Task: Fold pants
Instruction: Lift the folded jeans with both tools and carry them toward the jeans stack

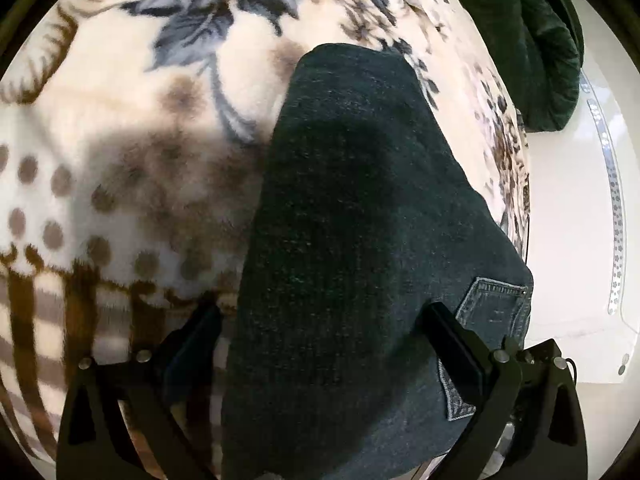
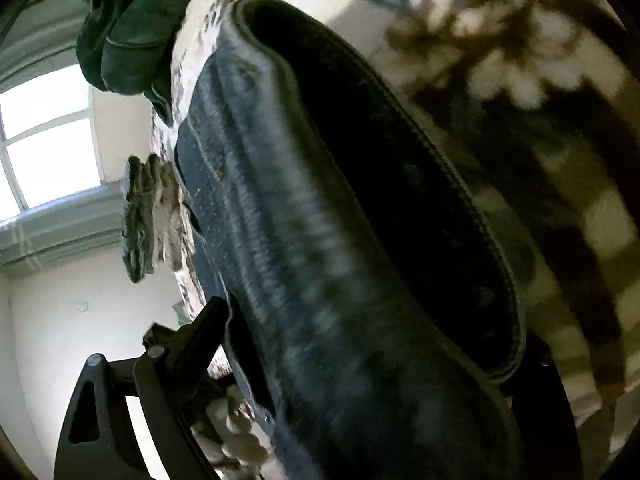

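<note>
Dark blue jeans (image 1: 360, 208) lie on a cream floral blanket (image 1: 120, 120), folded lengthwise into a long strip with a back pocket (image 1: 492, 304) at the near right. My left gripper (image 1: 320, 344) is open, its fingers (image 1: 452, 344) spread either side of the jeans' near end. In the right wrist view the jeans (image 2: 320, 240) fill the frame, an open hem or waist edge (image 2: 400, 152) facing the camera. My right gripper (image 2: 360, 360) straddles the denim; its left finger (image 2: 200, 340) shows, the right one is hidden by cloth.
A dark green garment (image 1: 536, 40) lies at the blanket's far right edge; it also shows in the right wrist view (image 2: 128, 32). White floor (image 1: 572, 200) runs beside the bed. A window (image 2: 48, 140) and a white wall are at the left of the right wrist view.
</note>
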Available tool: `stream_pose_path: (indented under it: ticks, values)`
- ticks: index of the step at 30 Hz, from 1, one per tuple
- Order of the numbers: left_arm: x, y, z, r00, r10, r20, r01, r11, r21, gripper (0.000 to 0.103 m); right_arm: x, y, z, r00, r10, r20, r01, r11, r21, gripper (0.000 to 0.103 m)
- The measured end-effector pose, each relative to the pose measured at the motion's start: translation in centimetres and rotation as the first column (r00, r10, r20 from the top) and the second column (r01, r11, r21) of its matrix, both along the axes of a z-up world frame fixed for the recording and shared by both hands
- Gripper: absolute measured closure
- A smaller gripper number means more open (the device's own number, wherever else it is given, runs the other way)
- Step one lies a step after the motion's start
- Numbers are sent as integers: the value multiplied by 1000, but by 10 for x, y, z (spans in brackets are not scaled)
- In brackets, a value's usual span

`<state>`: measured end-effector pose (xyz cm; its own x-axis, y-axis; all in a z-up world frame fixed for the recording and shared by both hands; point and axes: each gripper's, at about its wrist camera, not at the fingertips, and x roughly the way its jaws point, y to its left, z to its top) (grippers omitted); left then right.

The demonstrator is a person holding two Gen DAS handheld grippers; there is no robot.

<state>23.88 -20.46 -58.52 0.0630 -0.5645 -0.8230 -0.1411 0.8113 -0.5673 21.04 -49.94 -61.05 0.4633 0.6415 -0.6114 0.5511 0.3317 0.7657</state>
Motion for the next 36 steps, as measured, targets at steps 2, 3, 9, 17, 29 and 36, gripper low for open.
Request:
stream_pose_path:
  ticks: [2, 3, 9, 17, 29, 36]
  values:
    - [2, 0, 0, 1000, 3, -11, -3, 1000, 1, 0, 4, 3, 1, 999, -32, 5, 32, 999, -2, 18]
    - [3, 1, -1, 1000, 7, -19, -7, 1000, -2, 0, 6, 5, 1, 999, -41, 5, 41, 999, -4, 20]
    - [-4, 4, 7, 999, -2, 42, 3, 1000, -30, 19, 11, 11, 10, 998, -59, 11, 59, 998, -26, 39]
    - [-23, 18, 34, 993, 35, 114, -27, 997, -75, 71, -1, 16, 32, 998, -51, 42, 52, 998, -41, 52]
    - [-57, 29, 150, 989, 23, 143, -23, 1000, -1, 75, -17, 26, 123, 998, 26, 50, -26, 1000, 7, 56]
    - [-42, 67, 241, 976, 78, 205, -81, 997, 6, 75, 25, 60, 222, 990, 98, 103, -101, 995, 15, 56]
